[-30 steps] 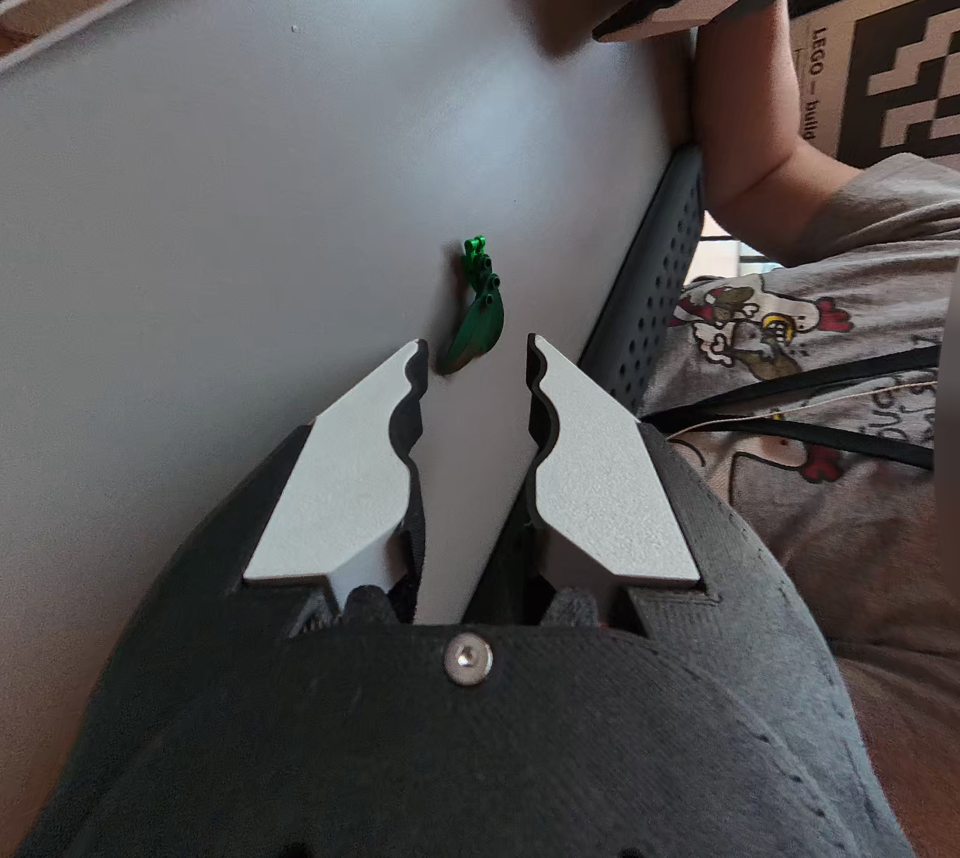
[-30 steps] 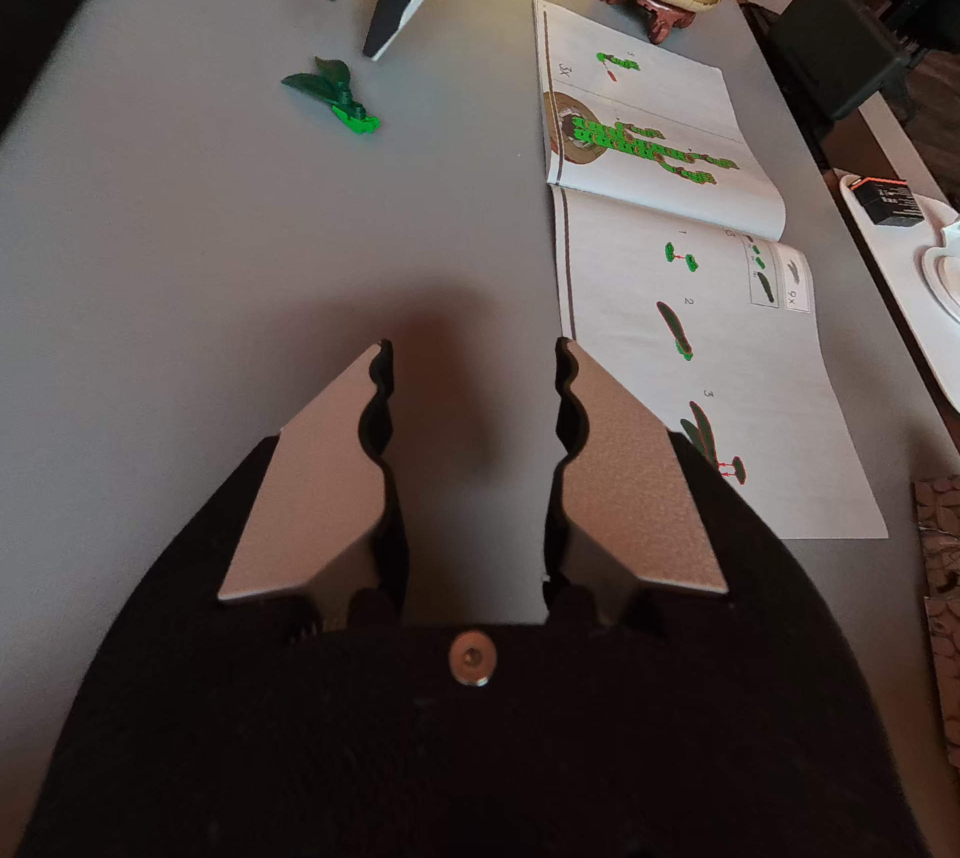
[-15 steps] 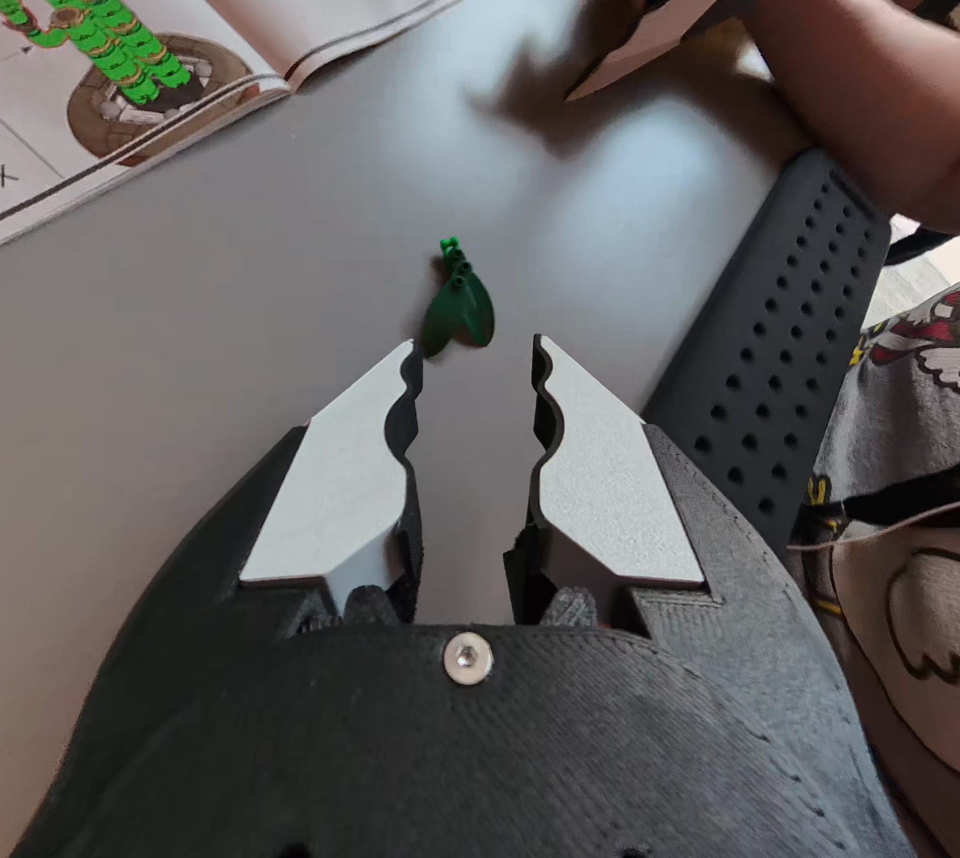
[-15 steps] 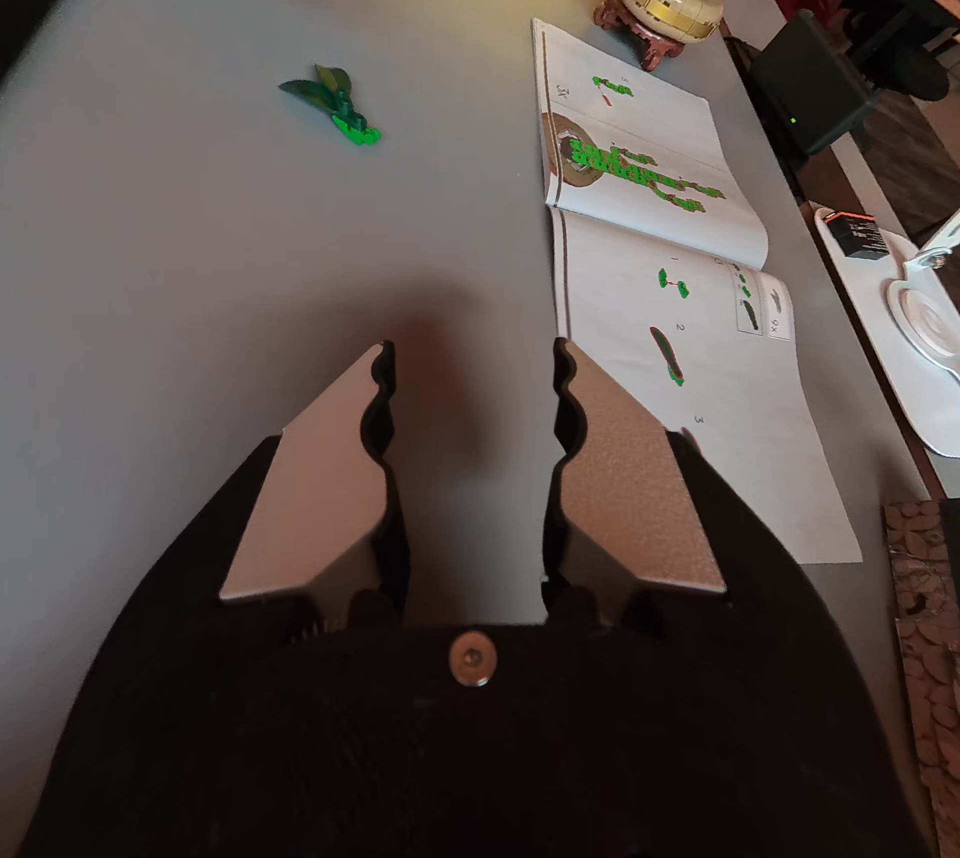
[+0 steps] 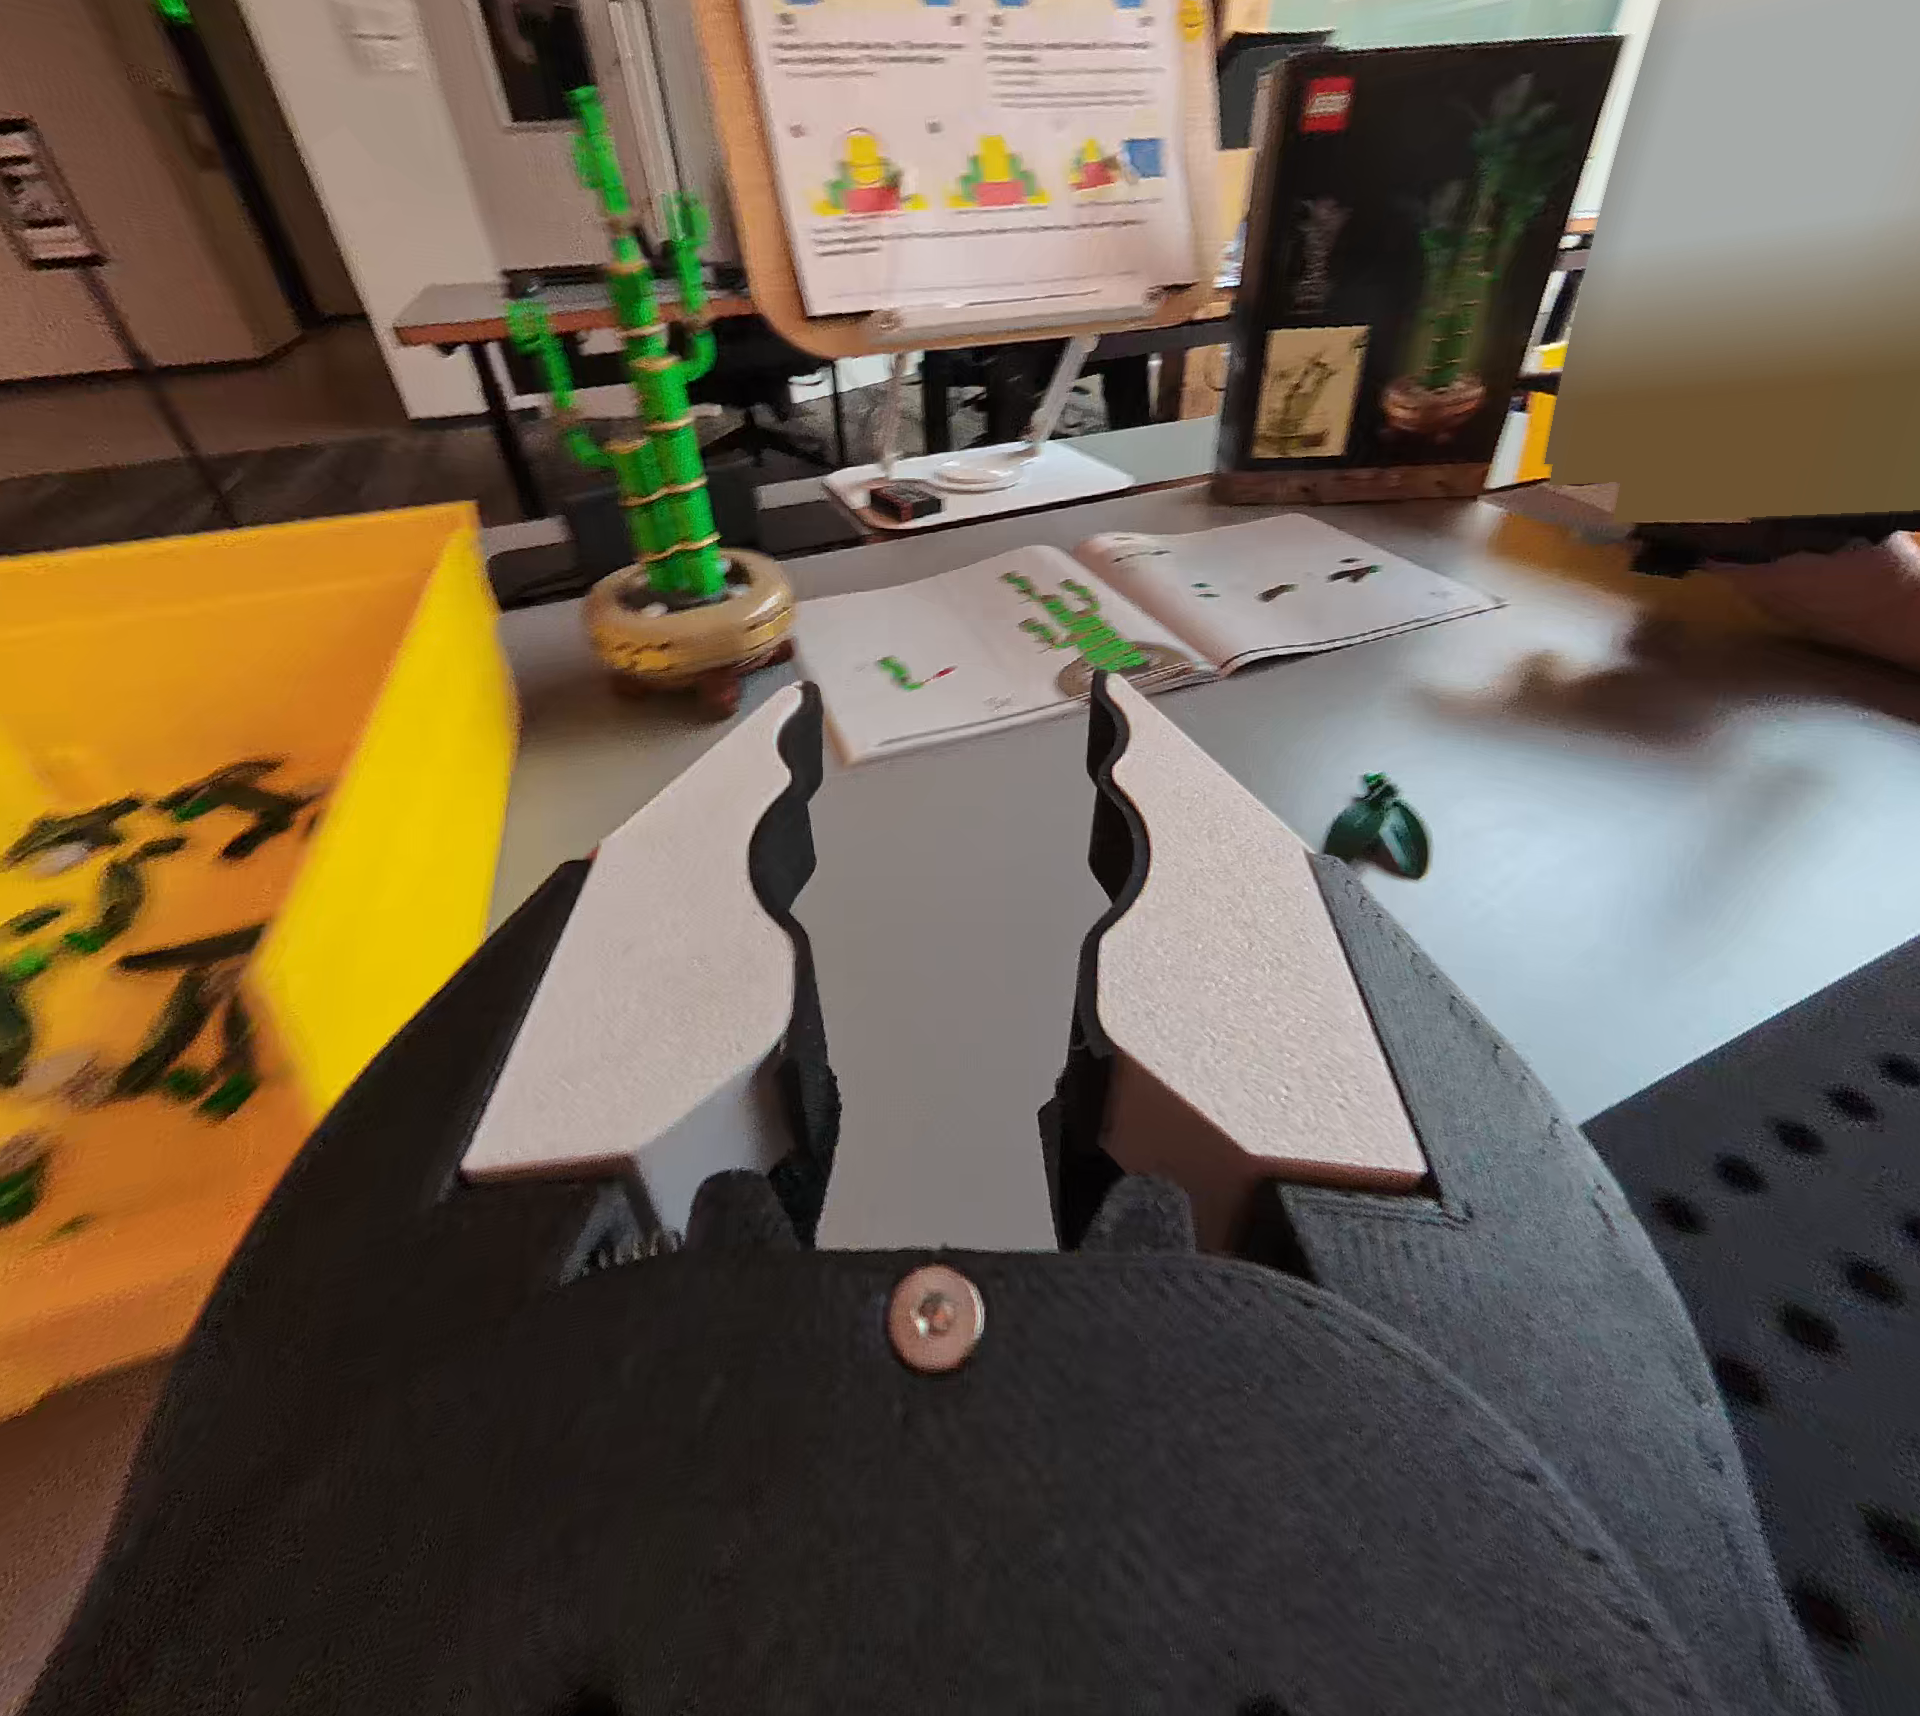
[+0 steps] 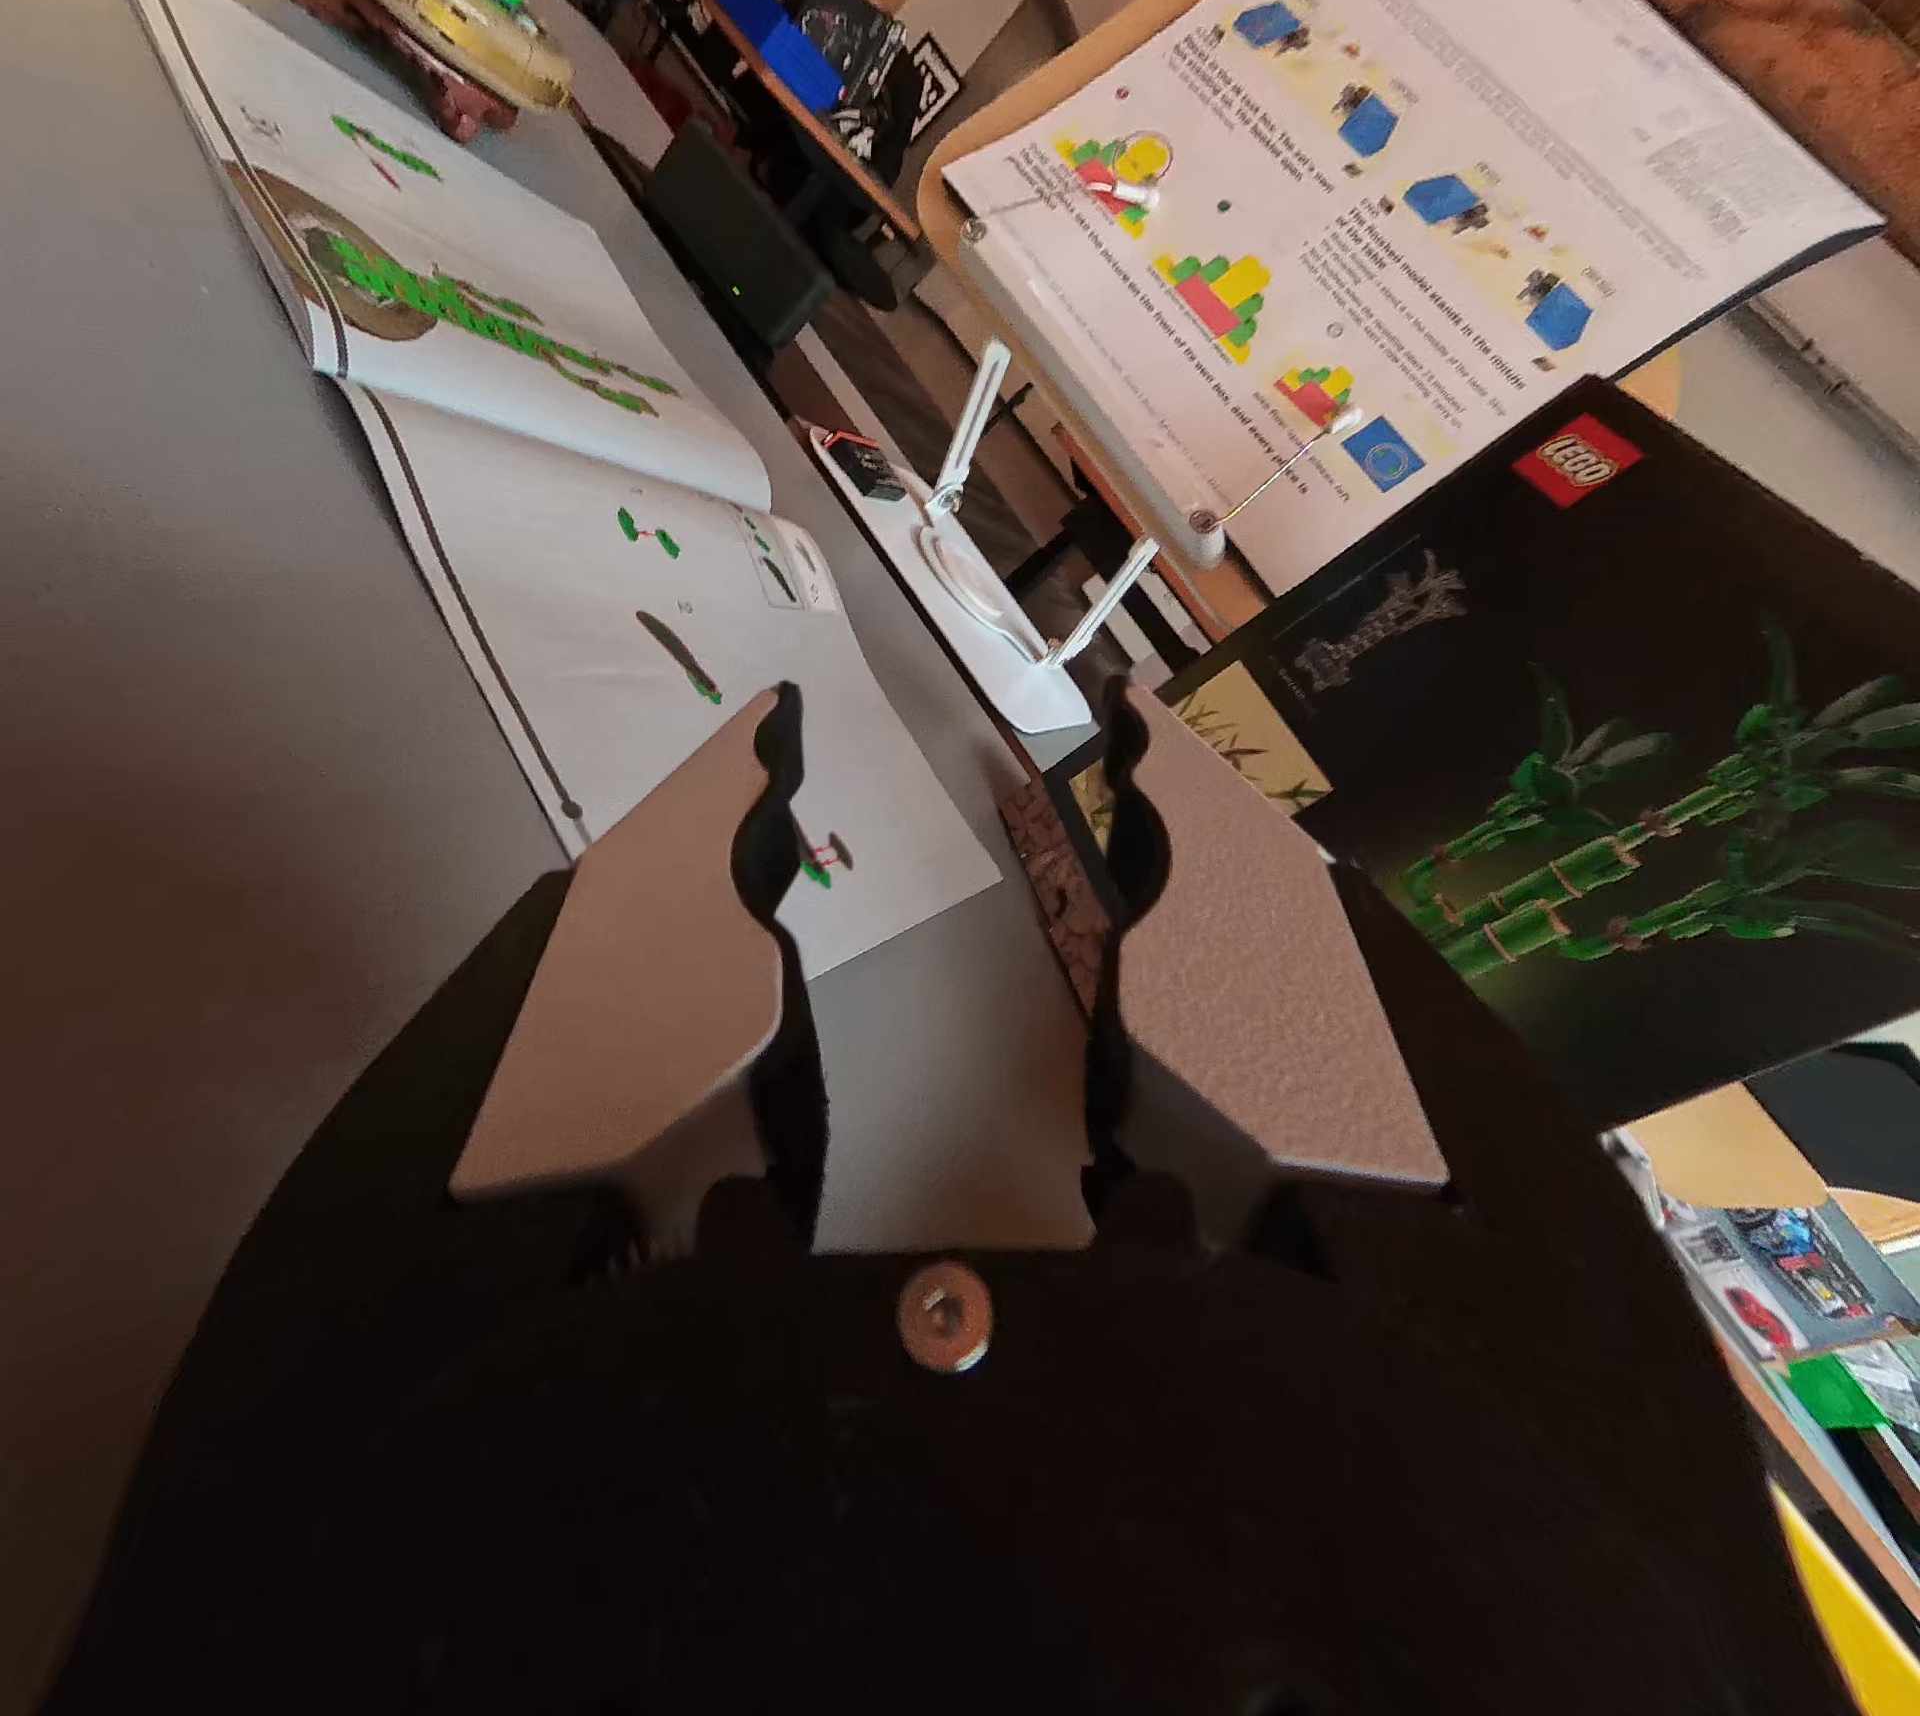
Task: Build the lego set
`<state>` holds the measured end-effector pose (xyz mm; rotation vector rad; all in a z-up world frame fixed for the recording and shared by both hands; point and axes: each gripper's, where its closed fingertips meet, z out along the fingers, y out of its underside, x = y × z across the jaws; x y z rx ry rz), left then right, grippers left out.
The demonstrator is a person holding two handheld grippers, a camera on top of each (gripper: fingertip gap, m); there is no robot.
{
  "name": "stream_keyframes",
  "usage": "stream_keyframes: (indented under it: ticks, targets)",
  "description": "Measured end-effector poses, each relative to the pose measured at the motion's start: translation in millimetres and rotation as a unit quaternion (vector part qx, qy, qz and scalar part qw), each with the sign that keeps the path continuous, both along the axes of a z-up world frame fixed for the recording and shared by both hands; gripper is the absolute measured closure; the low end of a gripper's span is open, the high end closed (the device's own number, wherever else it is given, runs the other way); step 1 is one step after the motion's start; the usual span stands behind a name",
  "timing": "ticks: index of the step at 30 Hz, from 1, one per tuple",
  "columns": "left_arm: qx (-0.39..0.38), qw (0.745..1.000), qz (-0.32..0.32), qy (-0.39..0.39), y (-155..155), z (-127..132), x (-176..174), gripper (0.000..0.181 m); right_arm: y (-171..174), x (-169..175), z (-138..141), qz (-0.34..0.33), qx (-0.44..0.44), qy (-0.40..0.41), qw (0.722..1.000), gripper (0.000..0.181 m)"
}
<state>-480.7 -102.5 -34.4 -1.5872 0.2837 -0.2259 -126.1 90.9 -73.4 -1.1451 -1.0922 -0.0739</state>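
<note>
— While both tools hang above the grey table (image 5: pixel 1558 887), what are they holding?
— Nothing; the left gripper (image 5: pixel 951 710) and right gripper (image 6: pixel 951 710) are spread.
— The leaf piece (image 5: pixel 1377 827)?
— Lying near the open booklet (image 5: pixel 1143 617), on its near side.

— Where are the parts?

— A small dark-green leaf piece (image 5: pixel 1377 825) lies flat on the grey table. More green pieces (image 5: pixel 125 939) sit loose in the yellow bin (image 5: pixel 395 793) (blurred, hard to count).

— And the model?

— The bamboo plant (image 5: pixel 644 378) stands upright in its gold pot (image 5: pixel 686 627), just beside the open booklet (image 5: pixel 1143 617). The dark box (image 5: pixel 1392 264) stands behind.
</note>
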Motion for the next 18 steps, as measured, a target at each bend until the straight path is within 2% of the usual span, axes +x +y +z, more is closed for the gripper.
stream_keyframes:
  ticks: [2,4,8,10,12,14,18]
  targets:
    - [-0.012,0.999,0.031,-0.003,-8,-6,-33,0.127,0,-1,-6,-0.011,-0.024,0.000,1.000,0.125]
    - [-0.004,0.998,0.065,0.003,-16,0,-68,0.127,-6,-3,-13,-0.010,-0.051,-0.001,0.999,0.126]
    - [0.020,0.993,0.111,0.034,-22,39,-139,0.126,-12,12,-18,-0.038,-0.098,0.027,0.994,0.132]
    - [0.019,0.993,0.106,0.051,-14,61,-167,0.133,-14,20,-14,-0.051,-0.126,0.067,0.988,0.134]
    - [0.013,0.993,0.103,0.058,2,82,-191,0.135,-18,22,-10,-0.055,-0.166,0.099,0.980,0.136]
    - [-0.014,0.996,0.062,0.067,26,91,-199,0.141,-25,18,4,-0.054,-0.184,0.126,0.973,0.136]
    - [-0.140,0.987,-0.017,0.083,90,67,-206,0.141,-45,-18,42,-0.017,-0.198,0.194,0.961,0.136]
